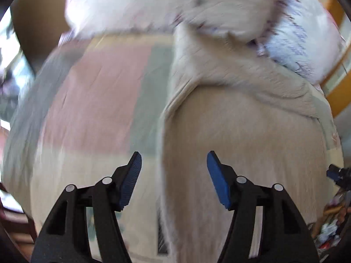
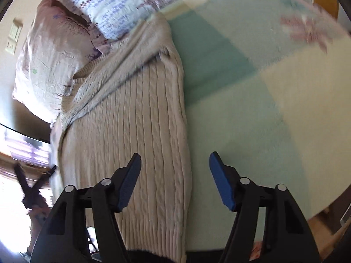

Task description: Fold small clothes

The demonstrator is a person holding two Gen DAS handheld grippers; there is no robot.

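A beige cable-knit sweater (image 2: pixel 136 127) lies flat on a bed blanket (image 2: pixel 252 109), its sleeves folded across the chest and its ribbed hem near the camera. It also shows in the left wrist view (image 1: pixel 241 131), blurred. My left gripper (image 1: pixel 174 175) is open and empty above the sweater's left edge. My right gripper (image 2: pixel 175 175) is open and empty above the sweater's right edge near the hem. The left gripper shows in the right wrist view (image 2: pixel 33 184) as a dark blurred shape at the far left.
The blanket (image 1: pixel 105 92) has pink, green and cream blocks. Patterned pillows (image 2: pixel 109 6) lie past the sweater's collar, also in the left wrist view (image 1: pixel 296 43). The bed's edge and wooden floor (image 2: pixel 318 225) are at lower right.
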